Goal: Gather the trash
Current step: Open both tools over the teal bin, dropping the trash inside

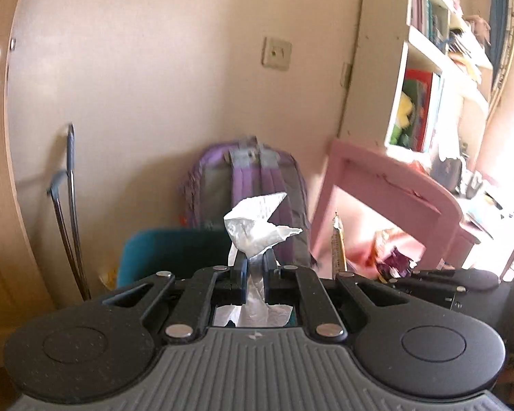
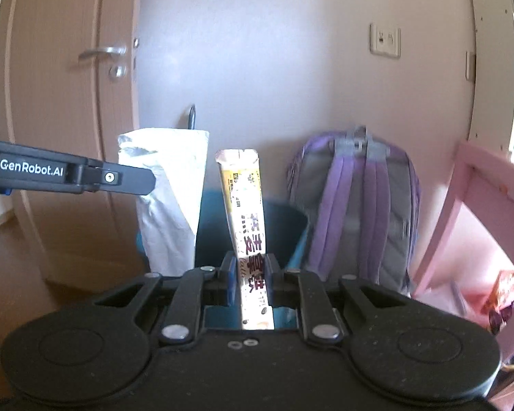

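My left gripper (image 1: 255, 260) is shut on a crumpled white tissue (image 1: 257, 226) that sticks up from its jaws, above the near rim of a teal trash bin (image 1: 161, 250). My right gripper (image 2: 251, 267) is shut on a long yellow-and-white snack wrapper (image 2: 245, 198) held upright over the same teal bin (image 2: 284, 226). In the right wrist view the left gripper's side (image 2: 85, 174) and the tissue (image 2: 169, 198) show at the left. In the left wrist view the wrapper's edge (image 1: 338, 243) shows at the right.
A purple backpack (image 1: 253, 178) leans on the wall behind the bin. A pink chair (image 1: 387, 198) stands to the right, with snack packets (image 2: 503, 301) under it. A white bookshelf (image 1: 428, 68) is at right, a wooden door (image 2: 68, 102) at left.
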A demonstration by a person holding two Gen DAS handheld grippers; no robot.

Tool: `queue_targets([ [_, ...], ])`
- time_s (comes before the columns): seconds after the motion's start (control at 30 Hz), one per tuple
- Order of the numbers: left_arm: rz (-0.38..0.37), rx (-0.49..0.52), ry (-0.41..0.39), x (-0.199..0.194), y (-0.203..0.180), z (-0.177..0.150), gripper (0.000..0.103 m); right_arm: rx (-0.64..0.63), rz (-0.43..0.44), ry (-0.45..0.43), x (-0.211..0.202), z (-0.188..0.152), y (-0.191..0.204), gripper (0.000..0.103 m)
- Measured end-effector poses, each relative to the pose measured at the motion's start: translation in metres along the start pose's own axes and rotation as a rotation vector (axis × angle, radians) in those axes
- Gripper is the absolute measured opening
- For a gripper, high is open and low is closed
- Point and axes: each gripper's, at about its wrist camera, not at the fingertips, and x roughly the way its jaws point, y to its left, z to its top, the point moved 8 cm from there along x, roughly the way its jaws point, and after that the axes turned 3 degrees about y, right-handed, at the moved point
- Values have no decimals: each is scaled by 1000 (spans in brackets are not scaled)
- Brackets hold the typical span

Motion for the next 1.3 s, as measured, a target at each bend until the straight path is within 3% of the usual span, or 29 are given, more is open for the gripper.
queue_targets([
  [0.2,55,13,1,33,20,23,8,31,-6,-17,42,27,2,15],
  [0.47,132,18,135,103,62,-14,9,54,-3,72,105,8,2,15],
  [0.63,143,0,240,138,81,-43,9,43,-4,140,132,-10,4,15],
  [0.8,120,-22,327,161,85,-59,9,47,8,211,146,-26,8,15],
  [1.03,145,72,418,181,76,-72,9,37,0,267,155,-33,7,19],
  [1.1,147,55,444,183,77,-75,9,34,-1,276,154,-35,6,19],
  [1.2,155,23,478,185,81,-79,14,40,1,276,151,-35,6,23],
  [1.3,169,11,481,180,84,-80,29,48,2,270,146,-34,4,26],
])
